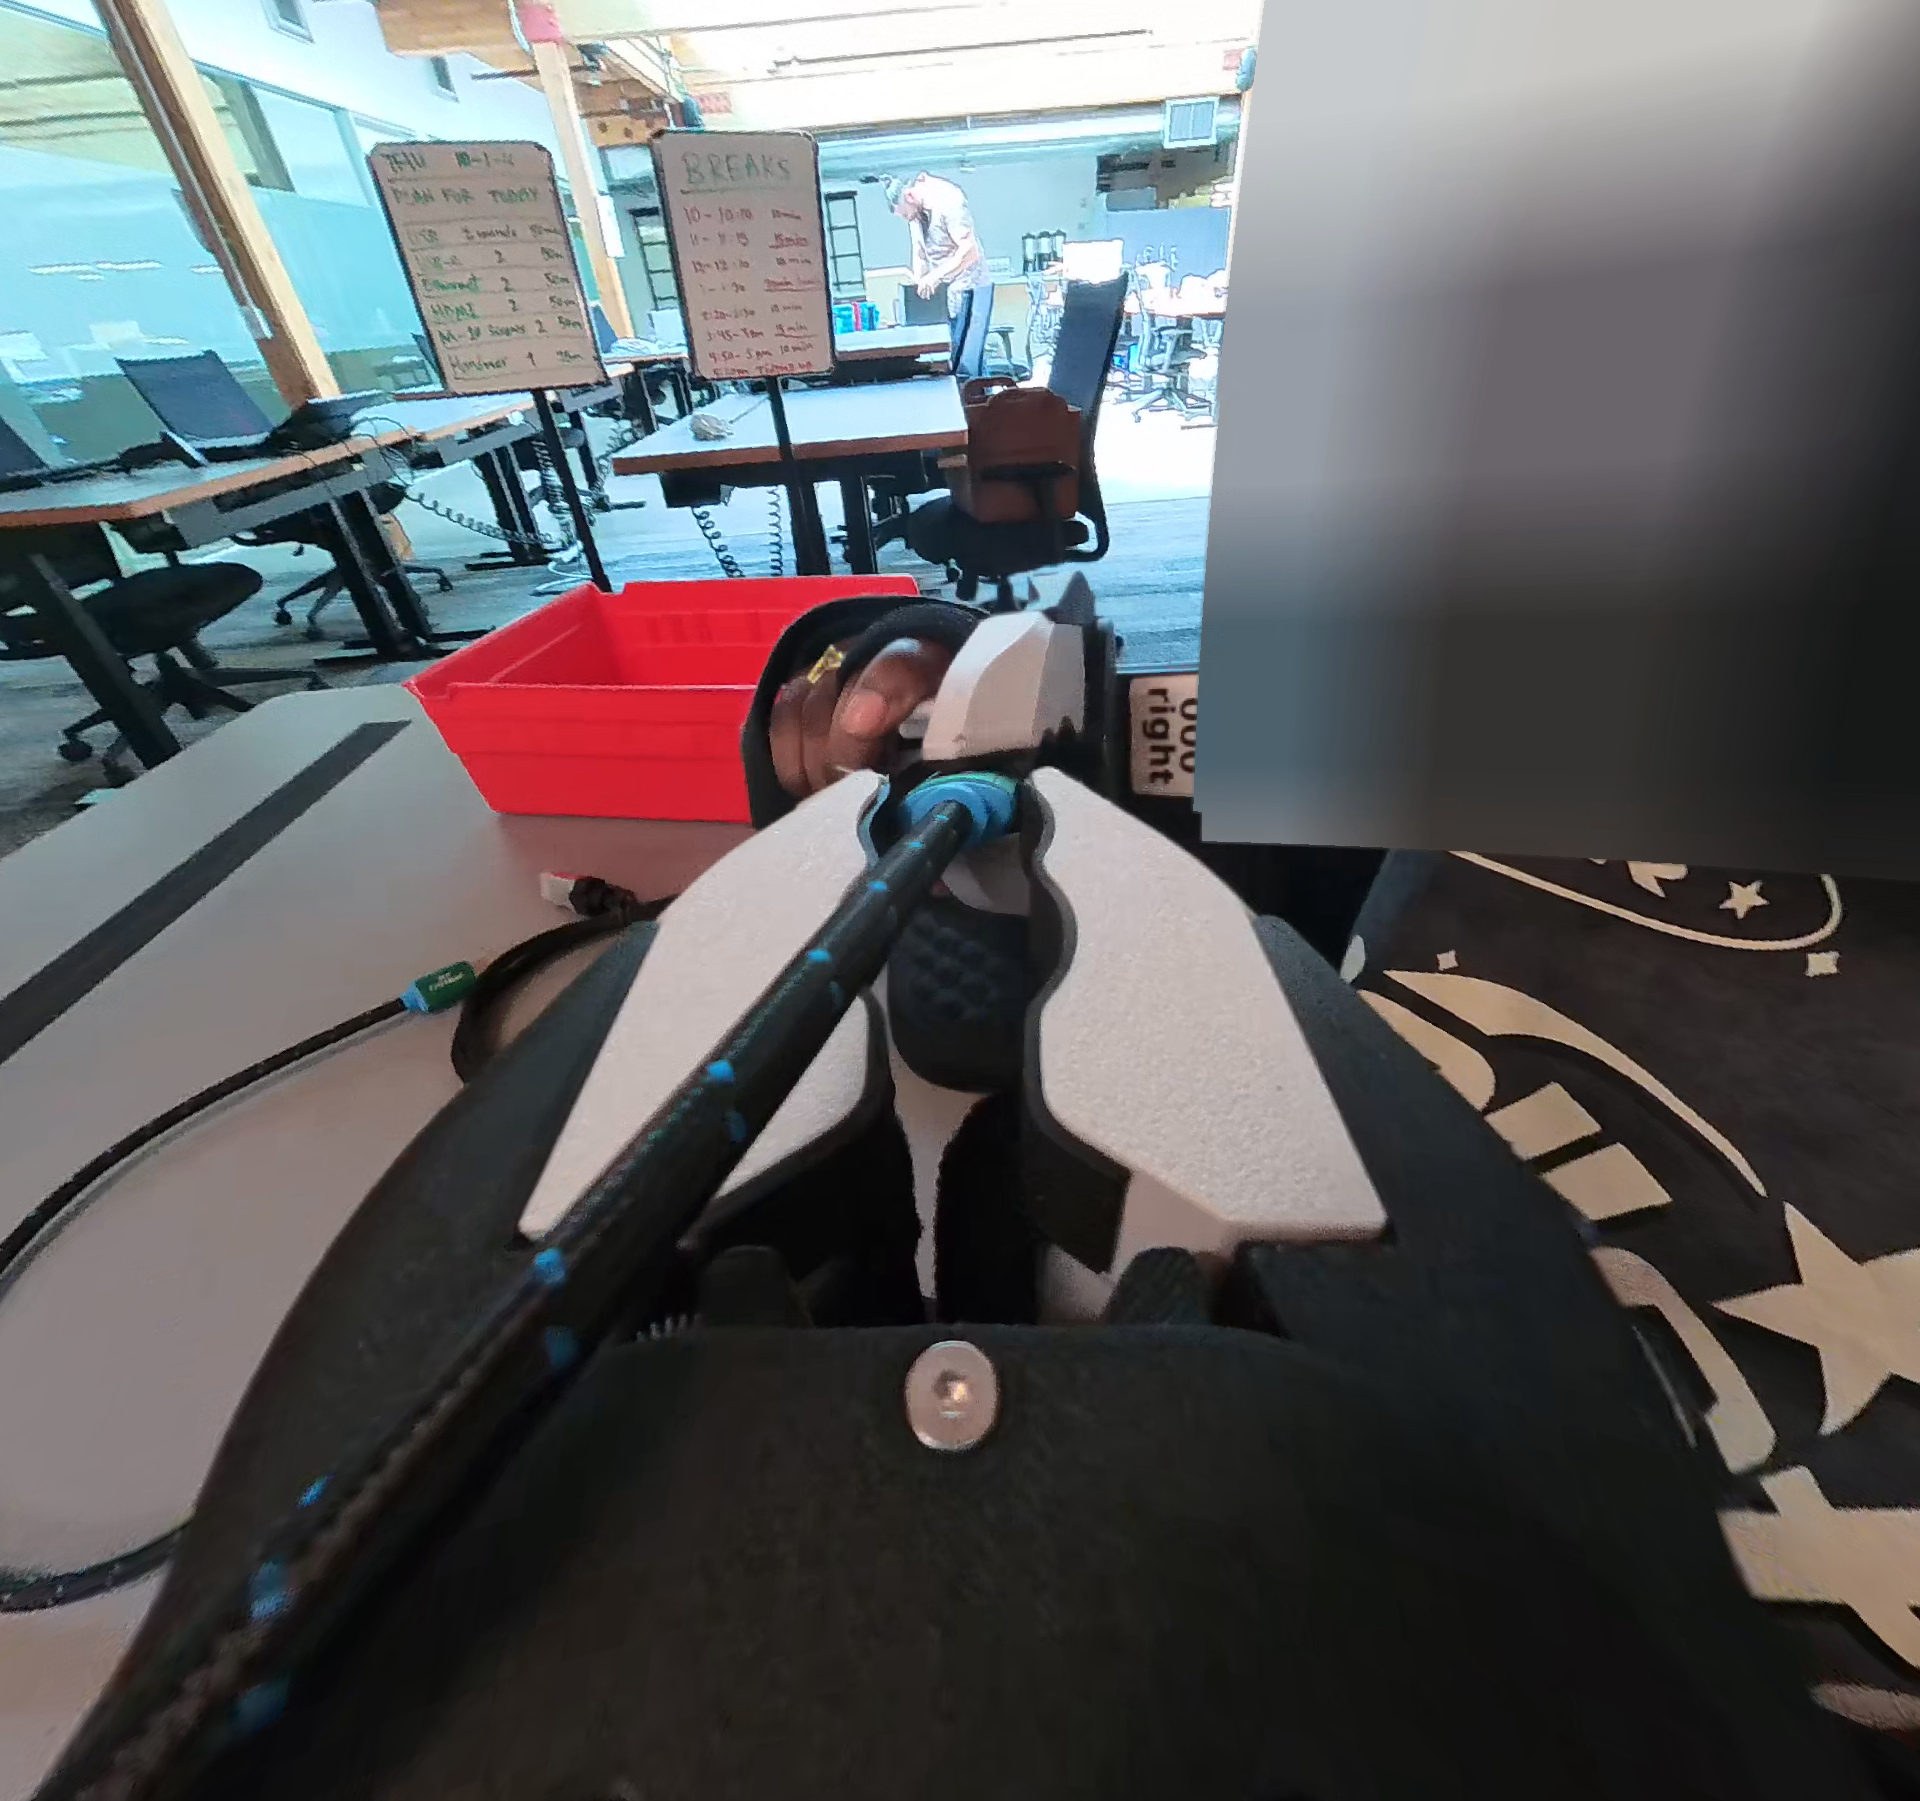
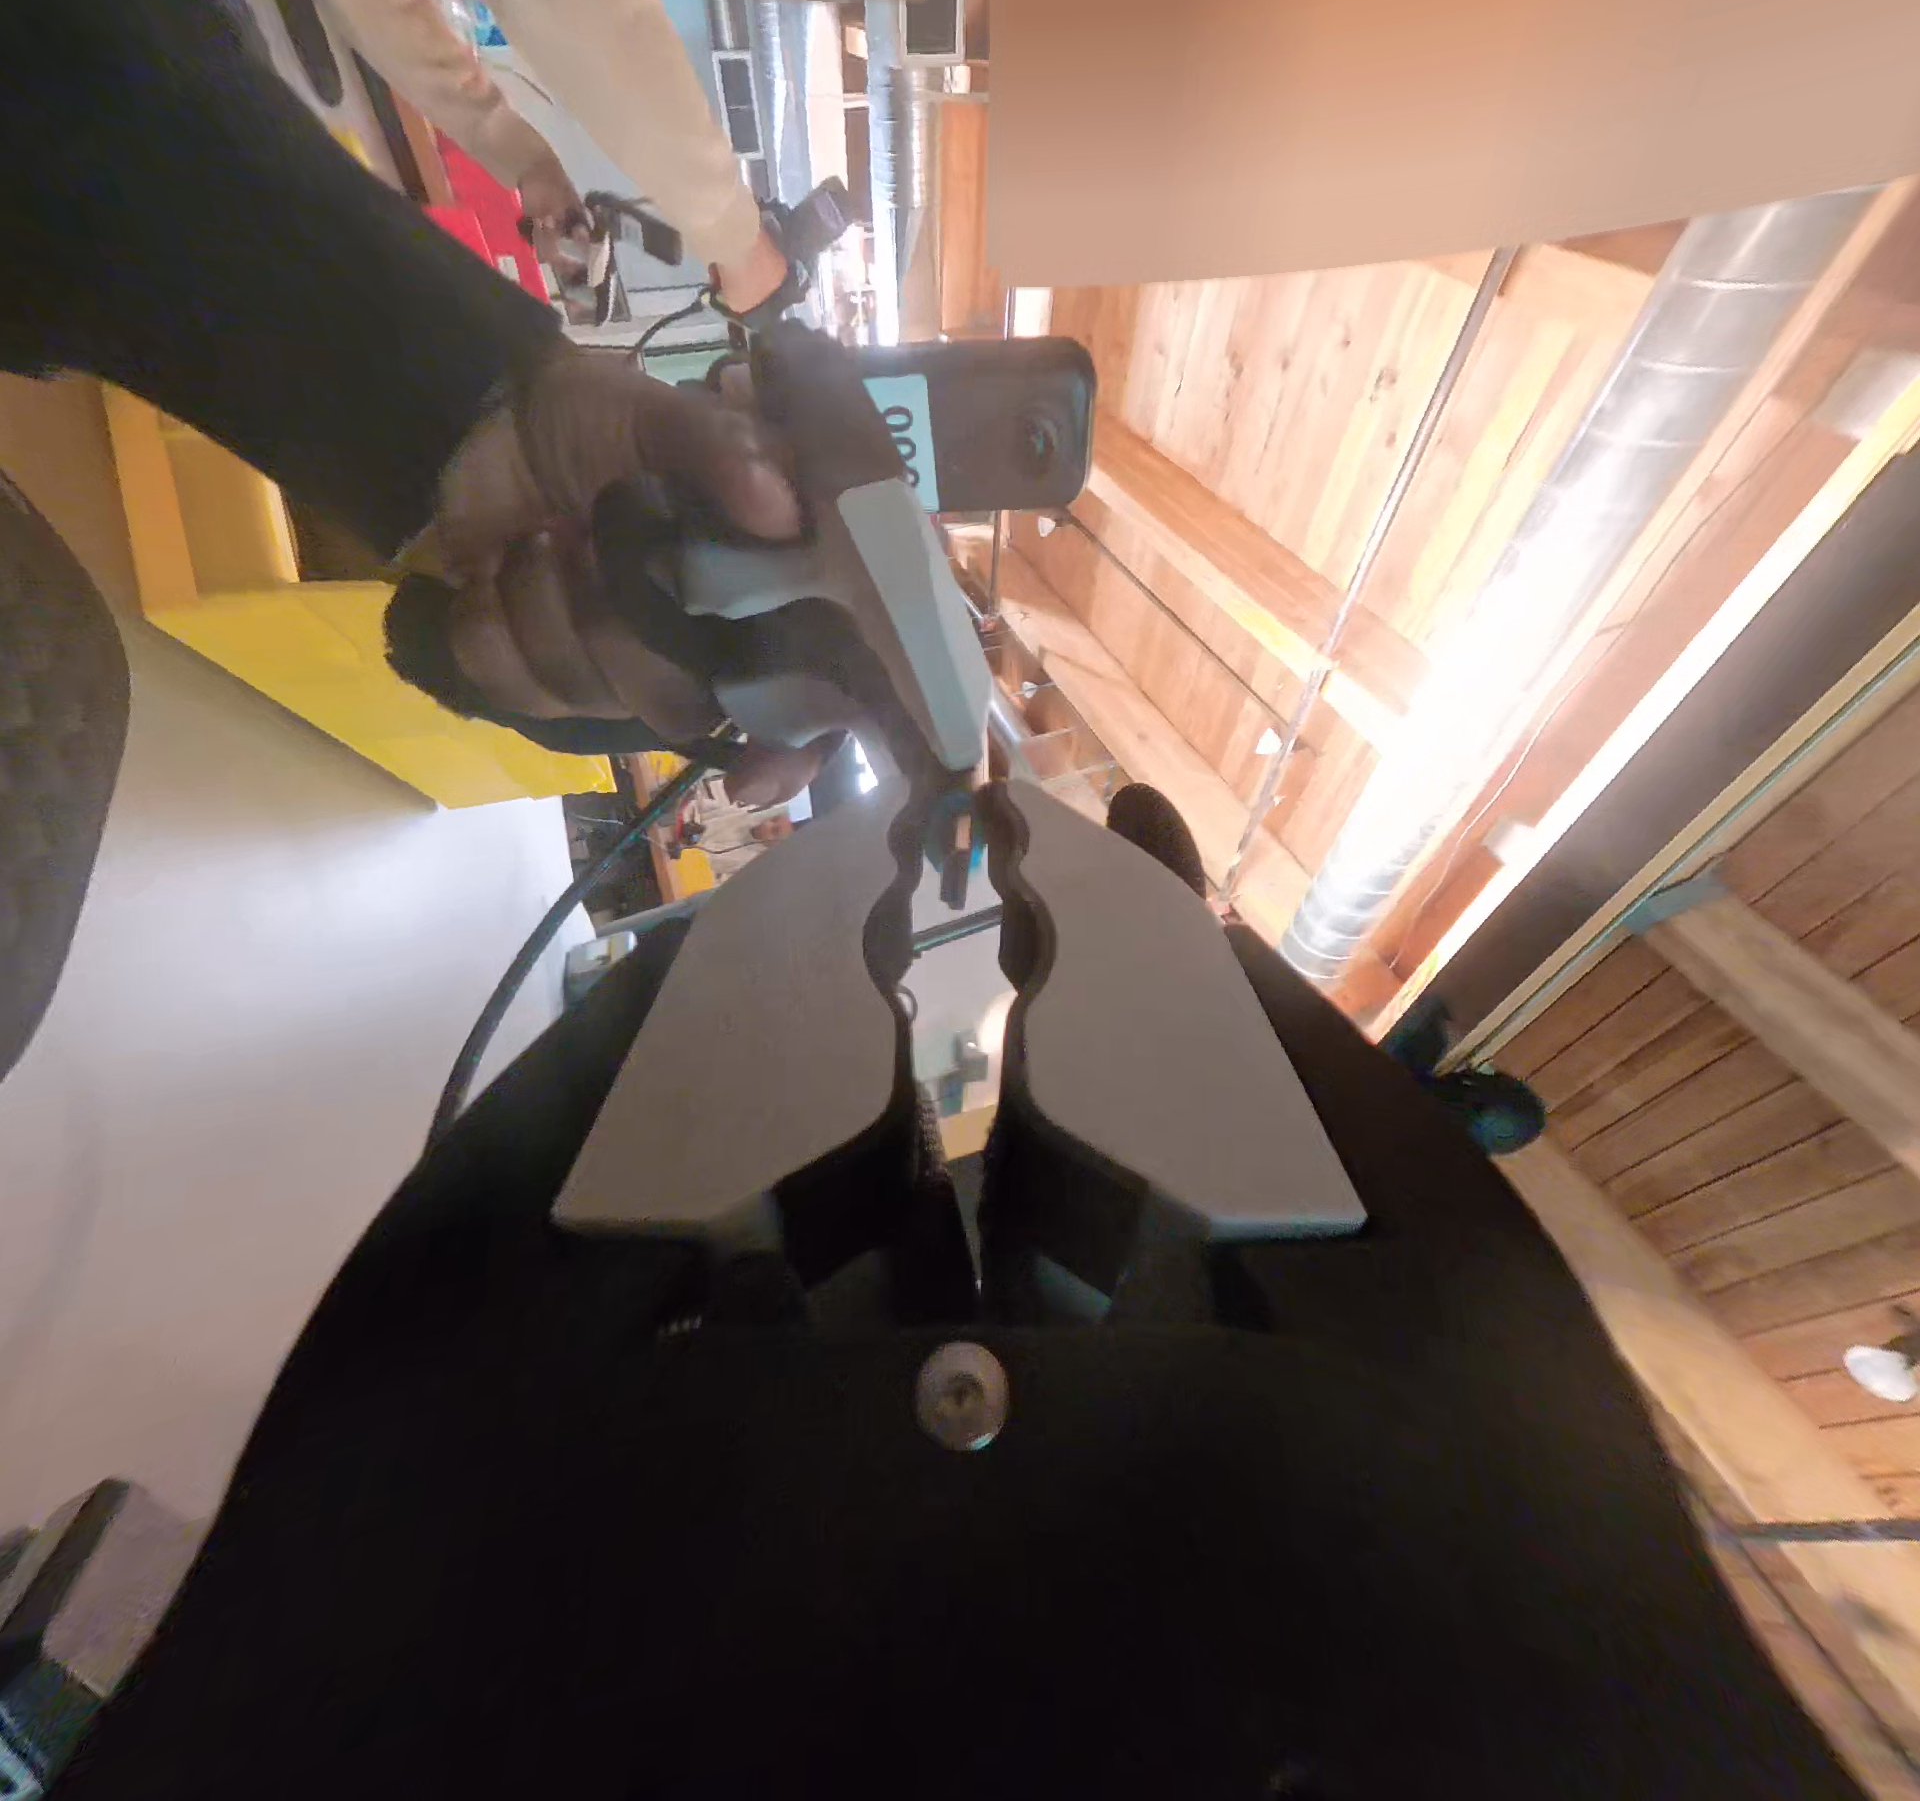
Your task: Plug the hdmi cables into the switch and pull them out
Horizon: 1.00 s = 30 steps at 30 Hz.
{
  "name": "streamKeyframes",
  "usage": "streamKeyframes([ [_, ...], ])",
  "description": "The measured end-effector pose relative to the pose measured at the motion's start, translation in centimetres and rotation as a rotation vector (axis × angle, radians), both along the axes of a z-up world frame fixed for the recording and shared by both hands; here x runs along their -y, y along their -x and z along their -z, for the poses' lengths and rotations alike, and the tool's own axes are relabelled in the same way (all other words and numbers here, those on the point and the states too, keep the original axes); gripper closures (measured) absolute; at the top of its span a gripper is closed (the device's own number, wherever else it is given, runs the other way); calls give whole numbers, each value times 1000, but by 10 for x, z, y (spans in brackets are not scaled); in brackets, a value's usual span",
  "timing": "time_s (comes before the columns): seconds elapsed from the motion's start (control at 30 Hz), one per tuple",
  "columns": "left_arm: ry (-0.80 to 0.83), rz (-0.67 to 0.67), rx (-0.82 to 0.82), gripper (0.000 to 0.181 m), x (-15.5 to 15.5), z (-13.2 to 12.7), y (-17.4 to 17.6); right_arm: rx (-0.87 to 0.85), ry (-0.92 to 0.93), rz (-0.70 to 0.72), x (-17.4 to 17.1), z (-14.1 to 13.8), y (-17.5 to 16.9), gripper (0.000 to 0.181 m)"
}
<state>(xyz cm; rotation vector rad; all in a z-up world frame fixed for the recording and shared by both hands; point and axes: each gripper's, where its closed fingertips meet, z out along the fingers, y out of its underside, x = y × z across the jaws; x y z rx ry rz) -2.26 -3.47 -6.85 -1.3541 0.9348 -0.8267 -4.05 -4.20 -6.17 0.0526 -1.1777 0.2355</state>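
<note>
Now | left tongs (image 1: 956, 806) clamped on blue HDMI plug (image 1: 971, 801) | right tongs (image 2: 951, 816) clamped on same plug

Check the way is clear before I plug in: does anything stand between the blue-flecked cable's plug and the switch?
Cannot tell: no switch shows in either view. The plug is pinched by the left gripper, and the right gripper closes on its front end from the opposite side, covering it.

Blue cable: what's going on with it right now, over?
Left gripper shut on blue cable near its plug. Right gripper pinching the plug too, mid-air handover. No switch in view. Second cable loose on table.
</note>
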Motion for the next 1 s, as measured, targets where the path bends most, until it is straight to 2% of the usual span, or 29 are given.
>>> streamKeyframes([
  [0.17,-6,-21,14,160,-1,-5,-4,-64,-68,50,-1,-5,-4,170],
  [0.33,79,6,27,160,0,0,1,-52,-138,113,-2,1,2,169],
  [0.57,51,-42,6,160,-6,1,3,-32,-70,107,-8,1,4,170],
  [0.63,23,-90,-11,160,-11,0,5,35,85,46,-12,2,6,169],
  [0.7,-23,-177,-8,160,-19,-6,14,172,338,-107,-16,2,6,160],
  [0.77,-109,-332,52,160,-28,-23,36,262,588,-252,-27,-5,0,152],
  [0.83,-238,-550,131,160,-35,-46,70,359,826,-340,-46,-7,-4,145],
  [0.9,-394,-739,198,160,-30,-67,103,483,1039,-301,-74,6,-1,138],
  [0.97,-515,-856,227,160,-19,-80,123,674,1204,-137,-99,43,4,117],
  [1.0,-543,-877,229,160,-15,-84,127,784,1244,-28,-108,67,4,114],
])
